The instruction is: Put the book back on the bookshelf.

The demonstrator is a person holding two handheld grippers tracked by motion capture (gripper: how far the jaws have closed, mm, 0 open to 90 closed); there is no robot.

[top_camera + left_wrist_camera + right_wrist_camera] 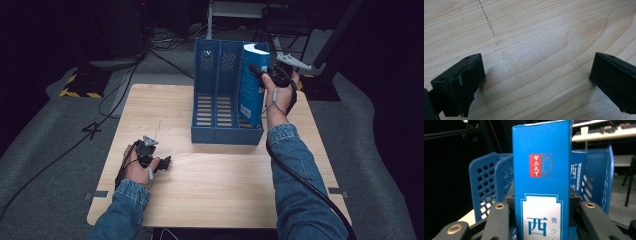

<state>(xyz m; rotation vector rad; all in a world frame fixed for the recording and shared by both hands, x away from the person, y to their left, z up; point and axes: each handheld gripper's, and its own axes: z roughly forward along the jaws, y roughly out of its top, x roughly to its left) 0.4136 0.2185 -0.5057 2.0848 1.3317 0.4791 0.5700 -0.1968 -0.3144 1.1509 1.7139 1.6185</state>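
A blue file rack (pixel 220 95) with three slots stands on the wooden table (pixel 215 185). My right gripper (pixel 258 70) is shut on a blue book (pixel 252 85), held upright at the rack's right slot. In the right gripper view the book's spine (pixel 541 185) with its red label sits clamped between the two jaws, the rack (pixel 484 185) behind it. My left gripper (pixel 165 163) rests low on the table at the front left. Its jaws stand wide apart over bare wood (pixel 536 62), nothing between them.
The rack's left and middle slots hold nothing. Cables (pixel 100 115) run over the grey floor left of the table. A black stand base (pixel 320 85) sits by the table's far right corner, near my right hand.
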